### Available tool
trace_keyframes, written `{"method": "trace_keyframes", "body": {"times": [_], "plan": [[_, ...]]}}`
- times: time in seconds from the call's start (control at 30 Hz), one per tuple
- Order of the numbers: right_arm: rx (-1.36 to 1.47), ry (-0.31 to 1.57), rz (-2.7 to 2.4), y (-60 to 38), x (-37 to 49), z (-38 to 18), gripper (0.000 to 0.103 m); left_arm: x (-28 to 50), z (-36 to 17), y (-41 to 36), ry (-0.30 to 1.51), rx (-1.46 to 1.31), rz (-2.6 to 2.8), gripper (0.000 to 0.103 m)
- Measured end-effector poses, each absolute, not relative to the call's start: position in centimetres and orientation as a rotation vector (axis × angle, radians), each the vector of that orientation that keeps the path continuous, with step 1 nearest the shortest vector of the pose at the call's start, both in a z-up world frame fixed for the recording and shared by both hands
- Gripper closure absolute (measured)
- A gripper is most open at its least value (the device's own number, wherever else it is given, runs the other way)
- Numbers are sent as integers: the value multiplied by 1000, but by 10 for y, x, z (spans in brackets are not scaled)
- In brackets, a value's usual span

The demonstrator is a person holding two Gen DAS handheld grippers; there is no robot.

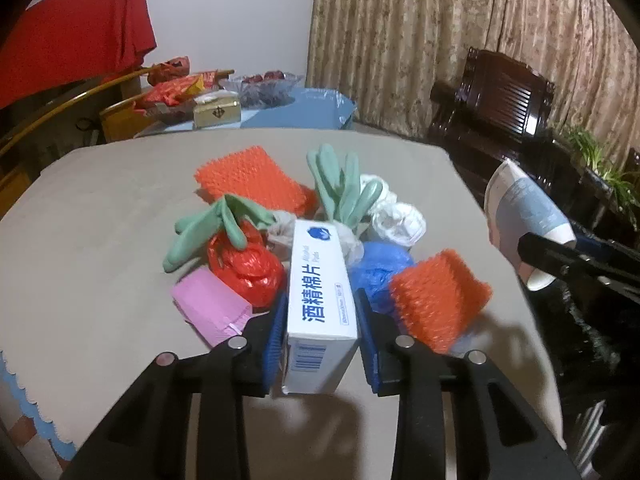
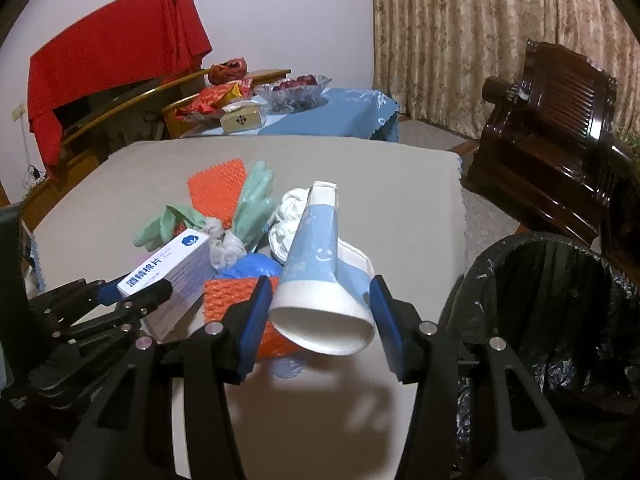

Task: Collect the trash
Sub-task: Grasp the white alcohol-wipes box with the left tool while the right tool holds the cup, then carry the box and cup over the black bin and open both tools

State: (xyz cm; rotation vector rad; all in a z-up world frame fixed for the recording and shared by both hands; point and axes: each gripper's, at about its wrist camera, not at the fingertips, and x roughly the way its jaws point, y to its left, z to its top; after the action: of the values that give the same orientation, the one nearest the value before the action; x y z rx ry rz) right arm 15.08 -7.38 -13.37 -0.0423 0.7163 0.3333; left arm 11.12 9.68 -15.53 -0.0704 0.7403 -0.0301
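Note:
My left gripper (image 1: pixel 320 336) is shut on a white box with blue Chinese print (image 1: pixel 318 300) and holds it above the table; the box also shows in the right wrist view (image 2: pixel 172 276). My right gripper (image 2: pixel 320 312) is shut on stacked blue-and-white paper cups (image 2: pixel 320 264), lifted near the table's right edge; they also show in the left wrist view (image 1: pixel 524 216). A pile of trash lies mid-table: green gloves (image 1: pixel 340 184), orange mesh pieces (image 1: pixel 252 180), a red bag (image 1: pixel 244 268), a blue bag (image 1: pixel 380 268), a pink packet (image 1: pixel 212 308), white bags (image 1: pixel 396 216).
A bin lined with a black bag (image 2: pixel 552 312) stands off the table's right edge. The grey tablecloth (image 1: pixel 100 208) covers the table. A dark wooden chair (image 2: pixel 560 120) is at the right, a cluttered blue-covered table (image 2: pixel 332 116) behind.

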Motion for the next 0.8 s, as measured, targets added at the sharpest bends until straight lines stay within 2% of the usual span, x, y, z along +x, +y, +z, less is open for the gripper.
{"method": "trace_keyframes", "body": {"times": [0.33, 0.8], "plan": [[-33, 690, 338, -84, 134, -121, 54, 95, -140, 94, 722, -81, -38, 72], [17, 624, 238, -141, 107, -88, 54, 85, -82, 47, 587, -46, -176, 72]]}}
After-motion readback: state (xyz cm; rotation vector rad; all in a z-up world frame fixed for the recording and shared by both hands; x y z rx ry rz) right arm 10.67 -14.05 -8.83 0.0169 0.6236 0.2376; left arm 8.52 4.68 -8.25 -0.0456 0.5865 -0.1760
